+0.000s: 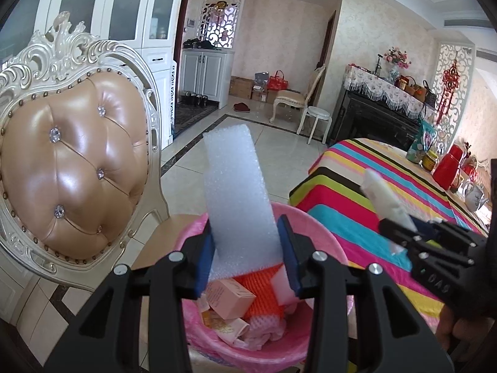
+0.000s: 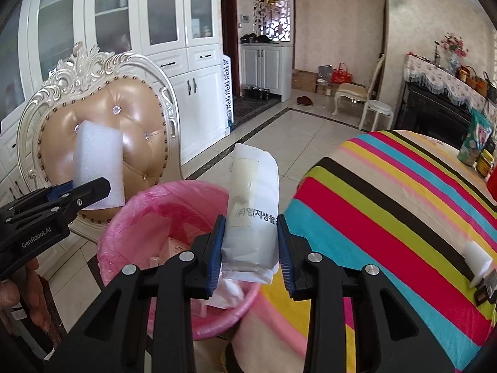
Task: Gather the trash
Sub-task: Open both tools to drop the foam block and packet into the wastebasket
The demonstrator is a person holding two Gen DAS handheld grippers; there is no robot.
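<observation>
Foam [image 1: 239, 192] fills the left gripper [image 1: 248, 248]: a long white block standing upright, its lower end clamped between the blue pads of the fingers [image 1: 206, 256], directly above the pink-lined bin [image 1: 323, 236]. Behind it to the left stands a cream carved chair [image 1: 74, 168] with a tufted tan back. Inside the bin lie a pink box [image 1: 231, 300], orange netting [image 1: 264, 292] and other scraps. In the right wrist view the same foam block [image 2: 98, 168] shows in front of the chair [image 2: 102, 115], held by the left gripper [image 2: 84, 194] just left of the bin [image 2: 124, 217]. Further right, the right gripper [image 2: 251, 248] holds a white paper packet [image 2: 253, 214] with black Korean print, upright, over the bin's right rim; its fingers [image 2: 217, 251] press on the packet's sides. The left view shows the right gripper [image 1: 400, 233] from the side with the packet [image 1: 386, 200] sticking up. At right, the striped desk [image 2: 388, 205] touches the bin and carries a small white roll [image 2: 476, 258] near its edge.
</observation>
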